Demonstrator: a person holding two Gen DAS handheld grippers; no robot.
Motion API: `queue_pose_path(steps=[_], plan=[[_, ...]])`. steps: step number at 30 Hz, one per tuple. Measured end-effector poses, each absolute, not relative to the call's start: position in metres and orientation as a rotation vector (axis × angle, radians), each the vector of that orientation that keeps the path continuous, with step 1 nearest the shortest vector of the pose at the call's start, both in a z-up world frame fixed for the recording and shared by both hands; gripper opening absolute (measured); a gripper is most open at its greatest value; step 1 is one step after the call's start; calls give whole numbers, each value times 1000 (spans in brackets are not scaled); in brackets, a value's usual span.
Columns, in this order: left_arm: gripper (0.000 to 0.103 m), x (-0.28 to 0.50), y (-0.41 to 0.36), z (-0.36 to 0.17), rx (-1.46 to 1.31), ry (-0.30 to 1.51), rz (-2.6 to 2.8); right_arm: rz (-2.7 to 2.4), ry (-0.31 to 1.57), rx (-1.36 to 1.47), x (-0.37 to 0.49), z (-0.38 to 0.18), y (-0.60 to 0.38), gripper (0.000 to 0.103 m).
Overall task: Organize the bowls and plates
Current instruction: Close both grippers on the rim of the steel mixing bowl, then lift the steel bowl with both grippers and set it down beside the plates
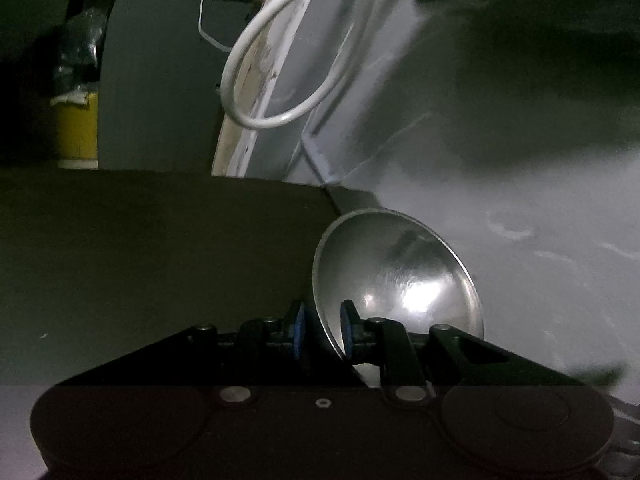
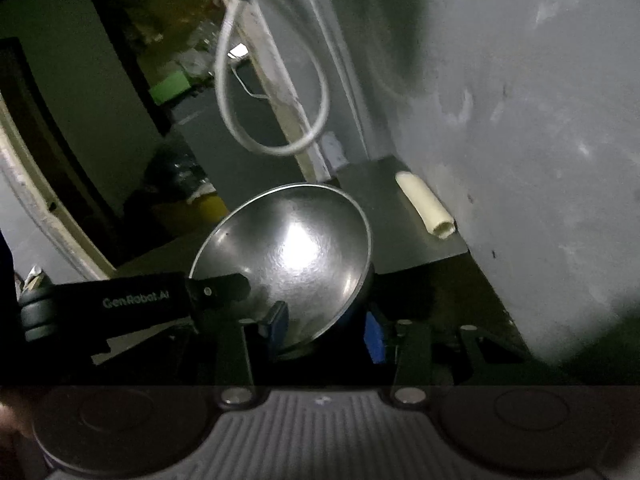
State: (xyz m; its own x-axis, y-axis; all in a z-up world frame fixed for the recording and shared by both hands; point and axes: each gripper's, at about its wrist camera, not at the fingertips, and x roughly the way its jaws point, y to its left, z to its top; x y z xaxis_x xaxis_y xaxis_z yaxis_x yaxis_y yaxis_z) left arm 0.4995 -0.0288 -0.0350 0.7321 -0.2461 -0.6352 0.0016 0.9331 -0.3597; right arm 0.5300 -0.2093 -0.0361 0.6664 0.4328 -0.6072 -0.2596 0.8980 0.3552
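Steel rim between blue pads (image 1: pixel 347 330): the left gripper (image 1: pixel 323 332) is pinched on the edge of the steel bowl (image 1: pixel 400 280), with one pad inside the bowl and the other on its outer wall. The contact on the outer side is dark and hard to see.

The right gripper (image 2: pixel 327 328) straddles the wall of the same bowl on its near side. Its inner pad is against the metal, but I cannot tell whether the outer pad presses or stands just off.

The bowl is tipped up on edge between the two grippers, mouth facing the cameras. It looks clear of the dark counter (image 2: pixel 400 240).

Step in hand, as I read it, is carrying the bowl to its spot.
- Keep both grips level with each other so the rim does not twist out.
- Thin, slick steel can slip, so bite deeper on the wall before moving far.
- Steer away from the white cable (image 1: pixel 240 60) hanging in a loop just beyond.

Containers:
- The bowl is empty, showing only glare on its inside.
- A yellow container (image 1: pixel 78 128) stands far left with something pale and crumpled on top. It is too dim to name.
- No plates are in view.

A cream tube (image 2: pixel 424 208) lies on the counter against the grey wall (image 1: pixel 520 220).
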Motion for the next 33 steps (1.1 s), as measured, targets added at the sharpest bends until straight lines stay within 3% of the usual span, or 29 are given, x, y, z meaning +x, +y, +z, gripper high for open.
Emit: queue_pose_path(steps=[8,15,25,33], plan=[[20,401,-26,17,-357,642,-187,420,635,210,427,21,-214,45],[20,294,-29,35,-372,673,-178,402,669,206,327,34,-216,45],[20,156,-14,13,-378,793,-167,420,850,212,172,30,-200,45],[20,93,2,-14,-380,888,-145,452,1001,182,110,4,-185,45]])
